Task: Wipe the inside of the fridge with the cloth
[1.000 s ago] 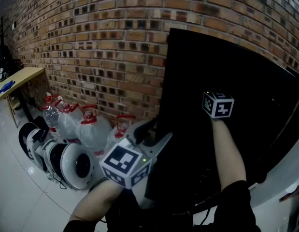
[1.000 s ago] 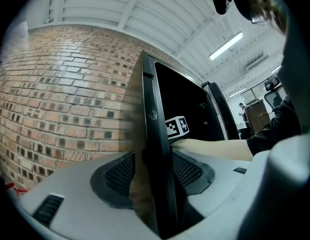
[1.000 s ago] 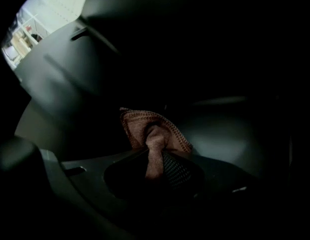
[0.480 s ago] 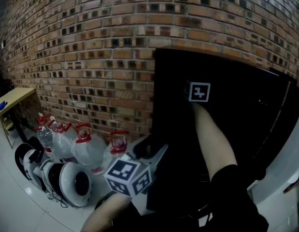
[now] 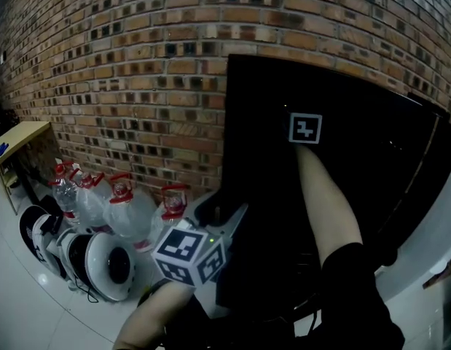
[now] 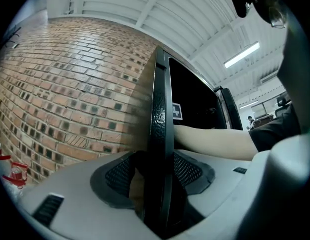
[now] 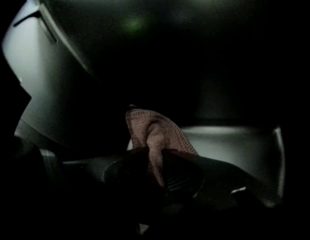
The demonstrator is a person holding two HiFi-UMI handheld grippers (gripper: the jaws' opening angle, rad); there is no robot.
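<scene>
Two grippers are busy at a black fridge point(image 5: 385, 166) against a brick wall point(image 5: 138, 64). The left gripper point(image 6: 160, 169) is clamped on the edge of the open door point(image 6: 159, 109), one pad on each face. The right gripper point(image 7: 157, 166) is inside the dark fridge, its jaws narrow and pinched on a brownish cloth point(image 7: 155, 129) whose stitched fold stands up above them. Whether the cloth touches the pale inner wall point(image 7: 39, 59) is unclear. In the head view, the bare forearm point(image 5: 323, 203) reaches in. Water jugs point(image 5: 127, 210) stand on the floor left of the fridge.
</scene>
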